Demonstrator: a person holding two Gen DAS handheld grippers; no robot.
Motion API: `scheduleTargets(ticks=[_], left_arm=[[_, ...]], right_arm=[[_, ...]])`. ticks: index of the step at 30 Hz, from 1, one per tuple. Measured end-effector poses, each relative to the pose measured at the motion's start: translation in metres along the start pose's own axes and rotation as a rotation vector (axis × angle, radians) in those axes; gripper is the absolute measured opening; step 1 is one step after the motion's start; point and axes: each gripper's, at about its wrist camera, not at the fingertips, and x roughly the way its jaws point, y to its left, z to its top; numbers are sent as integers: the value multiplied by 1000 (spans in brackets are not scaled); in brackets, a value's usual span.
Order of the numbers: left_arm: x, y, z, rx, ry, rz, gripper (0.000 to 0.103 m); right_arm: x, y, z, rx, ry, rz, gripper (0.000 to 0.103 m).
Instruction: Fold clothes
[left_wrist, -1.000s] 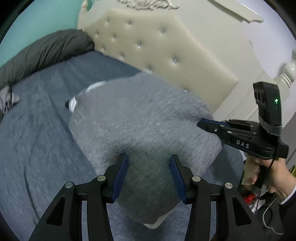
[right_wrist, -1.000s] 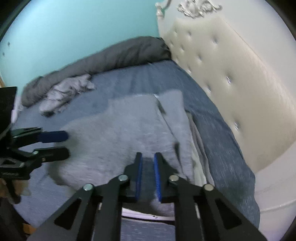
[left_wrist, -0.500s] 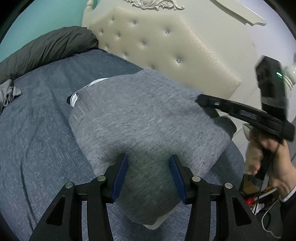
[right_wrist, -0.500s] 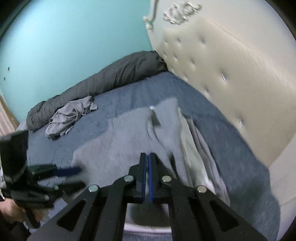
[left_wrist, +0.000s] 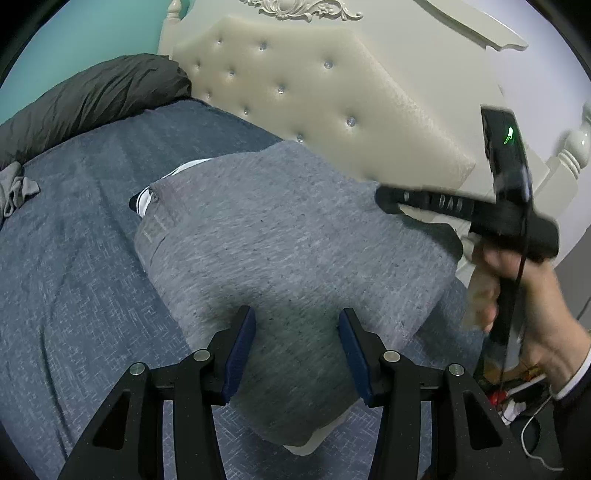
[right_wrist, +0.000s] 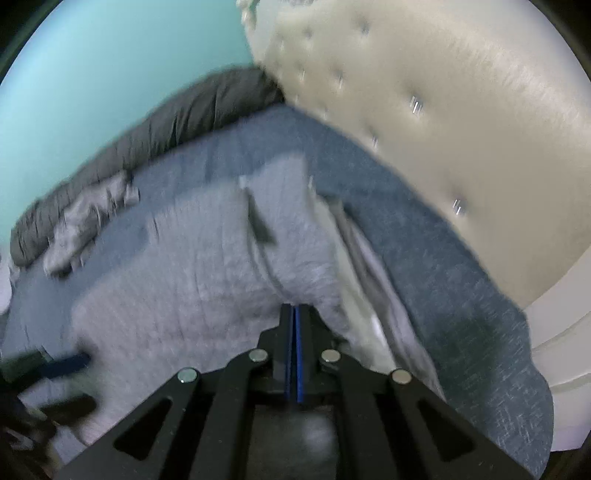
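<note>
A grey garment (left_wrist: 288, 236) lies spread on the blue bed cover (left_wrist: 74, 258), with a white edge (left_wrist: 306, 445) showing at its near end. My left gripper (left_wrist: 297, 325) hovers open over its near part, the blue pads apart with only flat cloth below them. My right gripper (left_wrist: 386, 201), held by a hand (left_wrist: 532, 295), reaches in from the right at the garment's far edge. In the right wrist view my right gripper (right_wrist: 294, 314) is shut, and the grey garment (right_wrist: 192, 280) rises in a ridge to its tips. My left gripper (right_wrist: 74, 382) is a blur at lower left.
A cream tufted headboard (left_wrist: 332, 110) borders the bed on the far right. A dark grey duvet (left_wrist: 92, 96) is rolled along the teal wall (right_wrist: 110, 74), with a crumpled grey garment (left_wrist: 14, 188) beside it. Cables and a power strip (left_wrist: 517, 402) lie on the floor at right.
The right gripper's jaws closed fully, and it swung up and in onto the garment's far edge, rolling as it went. The left gripper stayed still and open.
</note>
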Motion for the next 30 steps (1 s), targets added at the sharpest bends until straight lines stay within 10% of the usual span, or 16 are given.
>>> scheduleTargets(ticks=[11,23,30], left_arm=[[0,-11,3,37,12,-2,51],[-14,-7,7,11,-29,-4,51],[-21,-13,-4,22,-28,14,51]], right_arm=[[52,-13,0,34,161,-156,0],[-25,1,11,76,-86,44,0],[-11,33,-26,-78,16,10,0]])
